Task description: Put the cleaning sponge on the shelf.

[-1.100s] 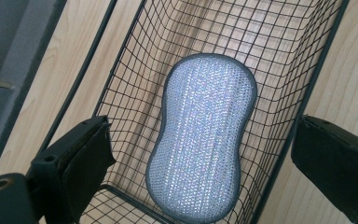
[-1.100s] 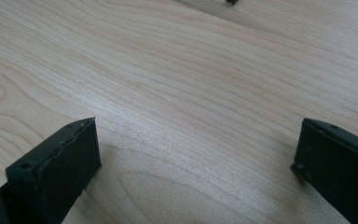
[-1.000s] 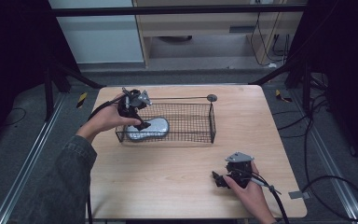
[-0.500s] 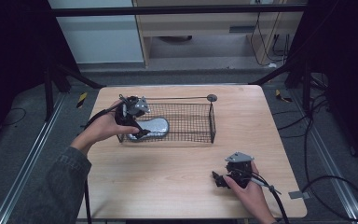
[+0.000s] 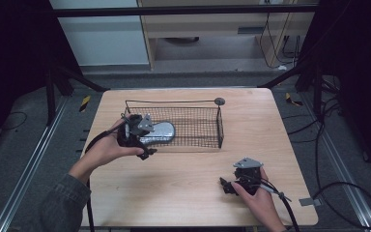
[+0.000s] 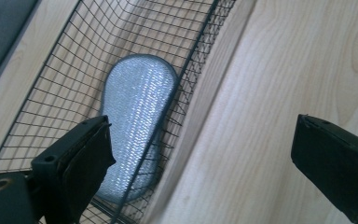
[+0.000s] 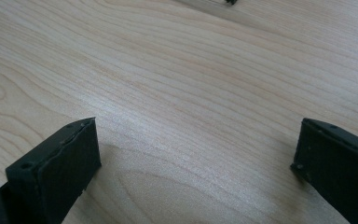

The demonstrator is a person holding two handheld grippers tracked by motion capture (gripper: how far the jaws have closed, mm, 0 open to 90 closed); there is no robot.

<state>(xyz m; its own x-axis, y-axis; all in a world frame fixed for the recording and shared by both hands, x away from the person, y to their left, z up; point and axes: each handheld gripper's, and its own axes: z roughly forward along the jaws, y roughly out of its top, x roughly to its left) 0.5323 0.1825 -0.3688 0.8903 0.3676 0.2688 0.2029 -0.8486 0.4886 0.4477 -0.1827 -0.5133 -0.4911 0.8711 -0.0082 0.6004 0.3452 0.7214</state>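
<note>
Hovering with left tongs (image 5: 147, 147) wide open at the wire basket (image 5: 220, 126) edge. Lying inside already: silver pad (image 6: 137, 107). Resting right tongs (image 5: 229, 186) open, holding nothing, on the surface (image 5: 183, 188). Looking nearly finished, maybe.

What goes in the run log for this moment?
left gripper: open, at basket's near-left wall | right gripper: open, over bare table | silver pad: lying inside wire basket

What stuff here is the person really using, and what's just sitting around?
In use:
left gripper, jaws open beside the basket wall
wire basket
silvery pad lying inside the basket

Just sitting around:
right gripper, open, holding nothing, low over bare table
yellow-black items on the floor
</note>
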